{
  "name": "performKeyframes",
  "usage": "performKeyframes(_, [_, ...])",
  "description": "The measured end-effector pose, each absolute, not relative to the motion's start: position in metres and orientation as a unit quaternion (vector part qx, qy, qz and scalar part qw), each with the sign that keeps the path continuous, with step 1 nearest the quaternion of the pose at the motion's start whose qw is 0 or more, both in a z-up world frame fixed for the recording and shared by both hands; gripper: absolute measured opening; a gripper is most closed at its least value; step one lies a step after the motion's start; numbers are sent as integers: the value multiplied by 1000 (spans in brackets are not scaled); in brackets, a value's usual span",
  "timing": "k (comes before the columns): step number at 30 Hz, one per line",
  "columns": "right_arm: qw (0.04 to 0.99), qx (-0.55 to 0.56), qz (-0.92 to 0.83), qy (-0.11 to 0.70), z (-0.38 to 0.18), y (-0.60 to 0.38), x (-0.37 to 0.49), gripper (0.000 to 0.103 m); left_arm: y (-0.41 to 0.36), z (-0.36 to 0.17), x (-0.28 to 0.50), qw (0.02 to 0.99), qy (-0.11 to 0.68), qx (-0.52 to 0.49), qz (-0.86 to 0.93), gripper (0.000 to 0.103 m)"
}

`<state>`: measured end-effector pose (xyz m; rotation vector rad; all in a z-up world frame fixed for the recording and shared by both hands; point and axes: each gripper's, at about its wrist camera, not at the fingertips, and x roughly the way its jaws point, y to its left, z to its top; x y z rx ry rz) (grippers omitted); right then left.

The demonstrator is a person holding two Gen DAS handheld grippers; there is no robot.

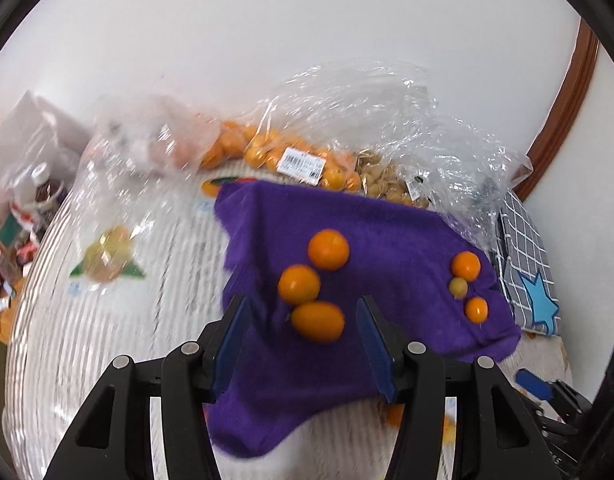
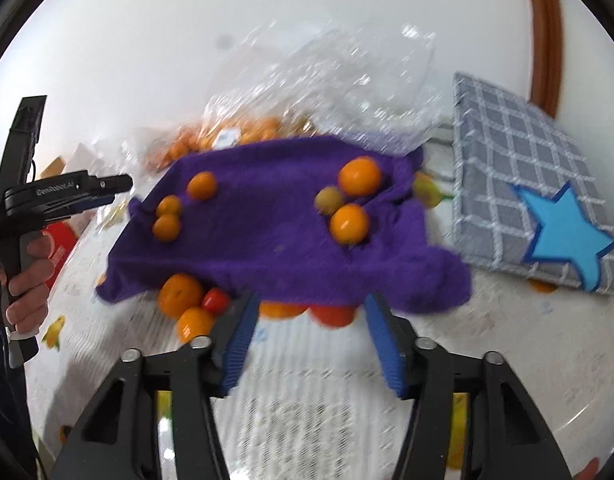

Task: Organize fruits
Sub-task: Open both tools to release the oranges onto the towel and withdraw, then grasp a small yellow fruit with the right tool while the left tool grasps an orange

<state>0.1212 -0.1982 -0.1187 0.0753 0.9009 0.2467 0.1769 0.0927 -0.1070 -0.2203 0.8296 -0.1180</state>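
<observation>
My left gripper [image 1: 303,330] hung over the purple cloth [image 1: 387,240] with its blue pads apart and nothing pressed between them — the oval orange fruit [image 1: 317,321] lay on the cloth in the gap, touching neither pad. Just beyond it sat two rounder orange fruits [image 1: 299,284], close together. Near the right edge of the cloth was a second small group: two orange fruits and one small greenish fruit [image 1: 459,288] between them. Behind the cloth, clear plastic bags [image 1: 367,112] held more orange fruits, one bag with a white barcode label [image 1: 301,166]. My right gripper [image 2: 309,320] was also released, its pads apart and empty, above the near edge of the same cloth [image 2: 267,240]. Under that edge some fruits showed on the white patterned table cover [image 2: 307,400] — orange ones and a small red fruit [image 2: 215,301]. To the right lay a grey checked box with a blue star [image 2: 563,232]. At the left side of the right wrist view my hand [image 2: 29,280] gripped the handle of the other gripper.
</observation>
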Motion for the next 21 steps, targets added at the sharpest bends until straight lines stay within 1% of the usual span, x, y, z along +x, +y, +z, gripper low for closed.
performKeyframes(4, [881,33,147,450,-131,-181,113,46,109,-119,155,902,408,-126,-60,53])
performKeyframes(8, [864,28,177,470,-146,-163,105,40,122,-128,139,898,411,-143,-61,53])
performKeyframes(16, [860,-7,184,477,-165,-136,101,37,141,-133,116,898,405,-159,-64,53])
performKeyframes(19, [859,-14,189,475,-165,-131,102,31,143,-135,114,897,403,-168,-71,53])
performKeyframes(20, [859,-16,190,474,-165,-130,103,27,142,-135,113,896,403,-168,-73,53])
performKeyframes(21, [860,-18,190,474,-165,-130,102,26,141,-136,112,897,403,-168,-75,53])
